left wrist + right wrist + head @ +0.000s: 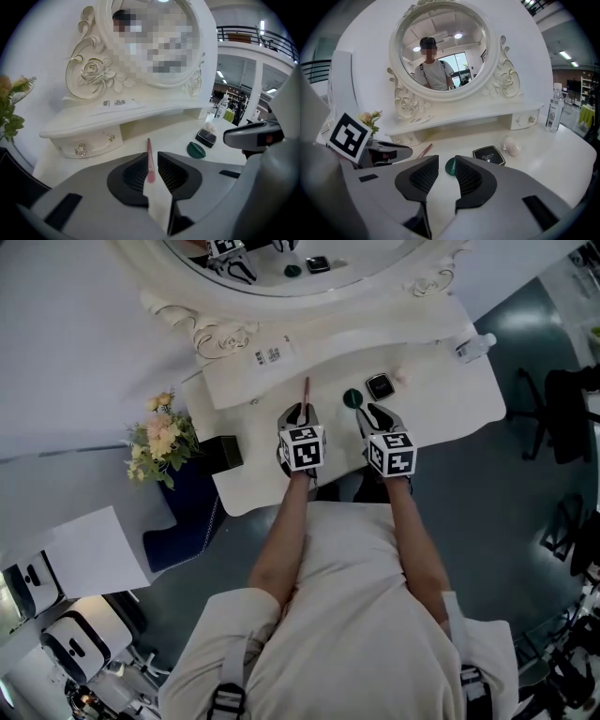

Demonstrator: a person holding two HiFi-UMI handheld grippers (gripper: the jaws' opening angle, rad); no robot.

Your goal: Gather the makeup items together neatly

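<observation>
From where I stood, the left claw (151,158) looked closed on the slim pink pencil (149,146), which pointed at the mirror over the white table (178,135). The right claw (446,161) stood narrowly apart and gripped nothing, with the round green case (450,167) just beyond its tips. The black square compact (489,155) and the pale sponge (512,147) lay close by, so most of the gathering seemed still to do.

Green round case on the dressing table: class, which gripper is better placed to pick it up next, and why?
Right. The right gripper has open, empty jaws framing the green round case just ahead of them; the left gripper is shut on the pink pencil.
</observation>
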